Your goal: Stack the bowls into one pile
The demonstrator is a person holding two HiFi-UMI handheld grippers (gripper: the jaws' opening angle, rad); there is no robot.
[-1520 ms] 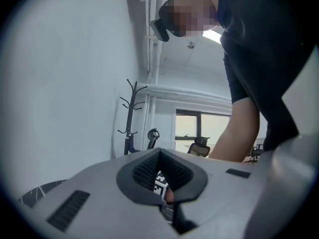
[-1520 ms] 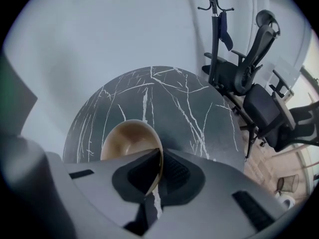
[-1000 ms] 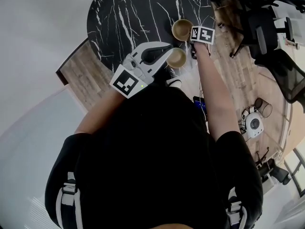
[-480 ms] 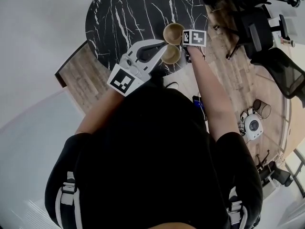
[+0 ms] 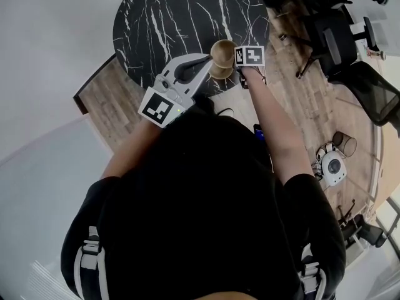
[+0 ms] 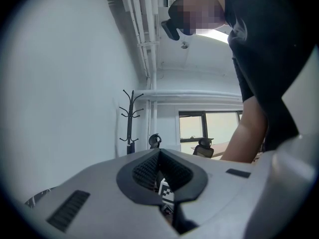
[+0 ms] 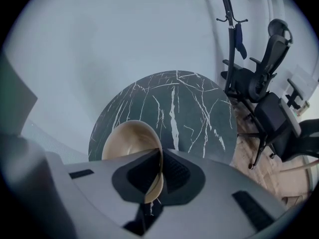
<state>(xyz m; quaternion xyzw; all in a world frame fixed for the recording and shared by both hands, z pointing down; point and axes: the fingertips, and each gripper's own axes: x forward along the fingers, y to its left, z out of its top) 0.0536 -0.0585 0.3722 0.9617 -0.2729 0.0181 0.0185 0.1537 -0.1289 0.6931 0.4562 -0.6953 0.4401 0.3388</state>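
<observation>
In the head view, two tan bowls hang near the close edge of the round black marble table [image 5: 169, 17]. My right gripper [image 5: 239, 60] is shut on the rim of the upper bowl [image 5: 222, 47]. In the right gripper view that bowl [image 7: 130, 141] stands on edge, its rim clamped in the right gripper [image 7: 160, 158]. The lower bowl [image 5: 220, 74] sits at the tips of my left gripper [image 5: 210, 58], partly covered by the upper one. In the left gripper view the left gripper [image 6: 159, 154] looks closed and no bowl shows.
Black office chairs [image 5: 340, 42] and a coat rack [image 7: 230, 39] stand to the right of the table on the wooden floor [image 5: 106, 102]. A round white device [image 5: 333, 165] lies on the floor at the right. The person's body fills the lower head view.
Both grippers have moved left and toward the table with their bowls. The two bowls were apart before; now the right one overlaps the left one.
</observation>
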